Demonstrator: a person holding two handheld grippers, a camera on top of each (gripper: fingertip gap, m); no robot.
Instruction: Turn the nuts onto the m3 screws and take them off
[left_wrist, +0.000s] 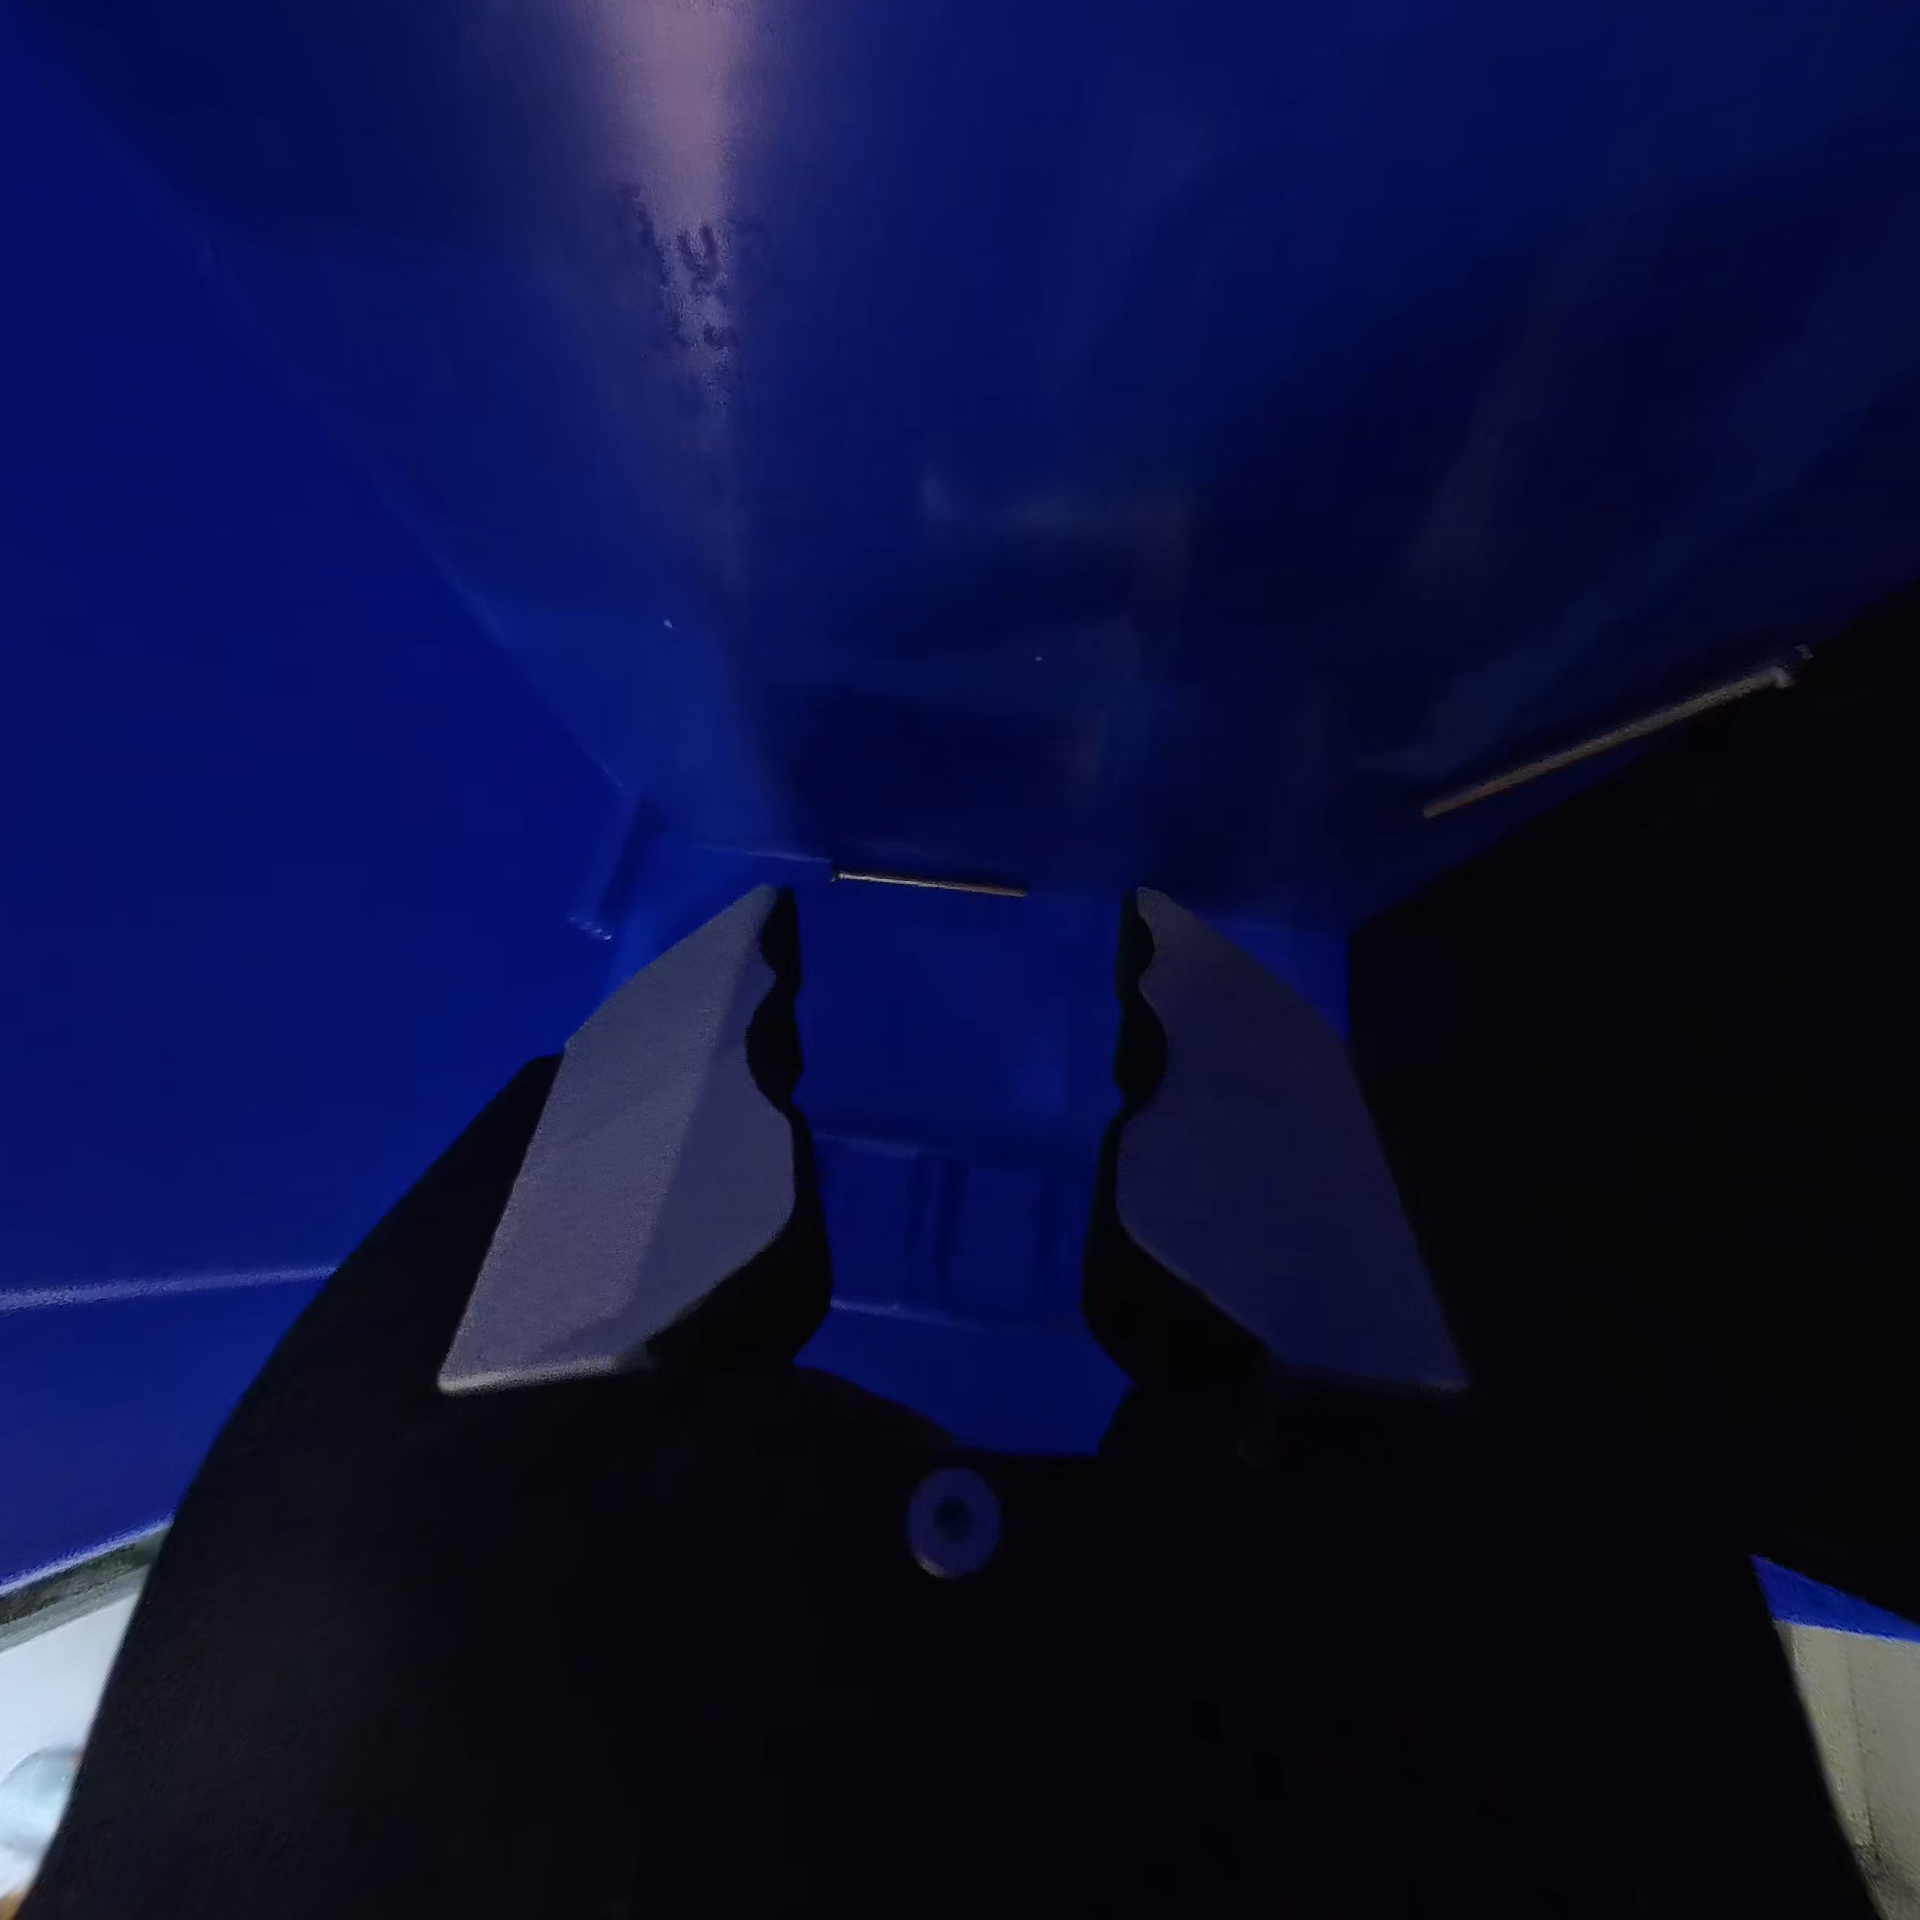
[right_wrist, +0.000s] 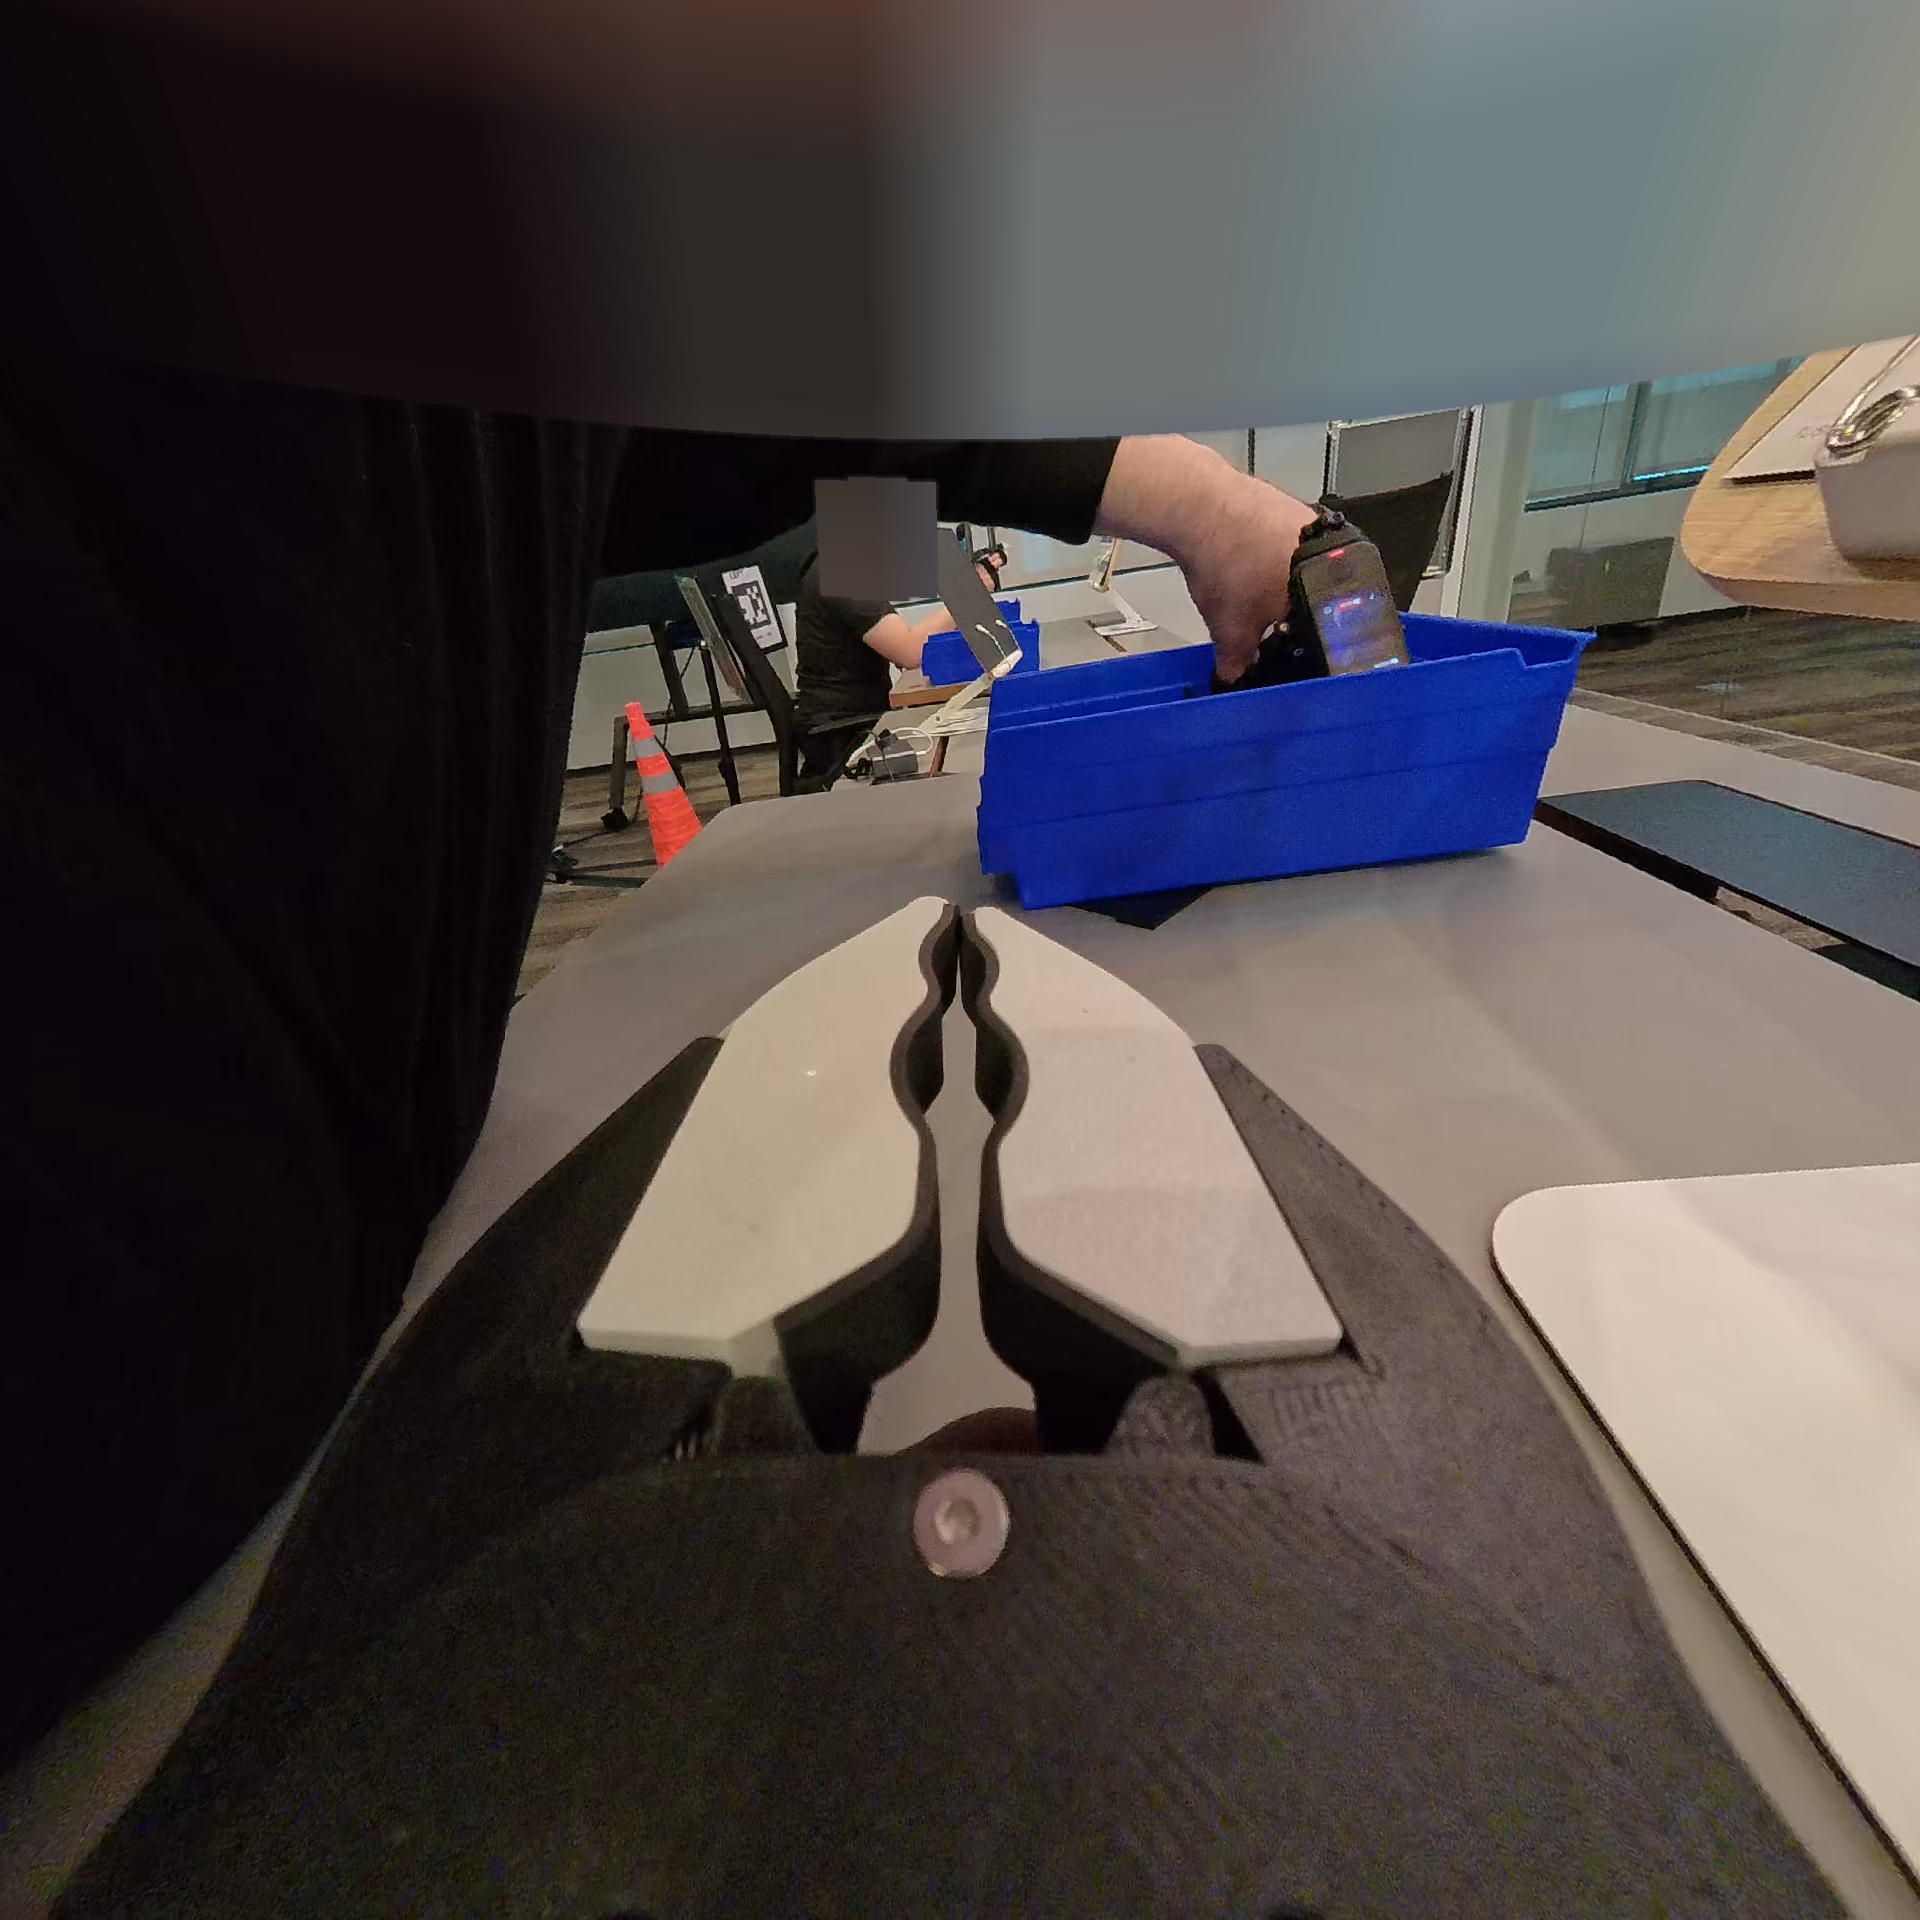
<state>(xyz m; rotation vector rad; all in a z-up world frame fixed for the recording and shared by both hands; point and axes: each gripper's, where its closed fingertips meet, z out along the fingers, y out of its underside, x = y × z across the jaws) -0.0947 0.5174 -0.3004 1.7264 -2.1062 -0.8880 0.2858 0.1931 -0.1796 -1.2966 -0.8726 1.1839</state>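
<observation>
Left tool is reaching wide open and empty inside the blue bin on the bench; right tool is resting closed, holding nothing. One thin screw is lying just ahead along the bin's back edge, so I would lower slowly and close across its shaft. No nuts are showing.

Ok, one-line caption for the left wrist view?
Left tongs, open, deep inside the blue bin, closing in on a thin screw lying along its floor edge.
</observation>
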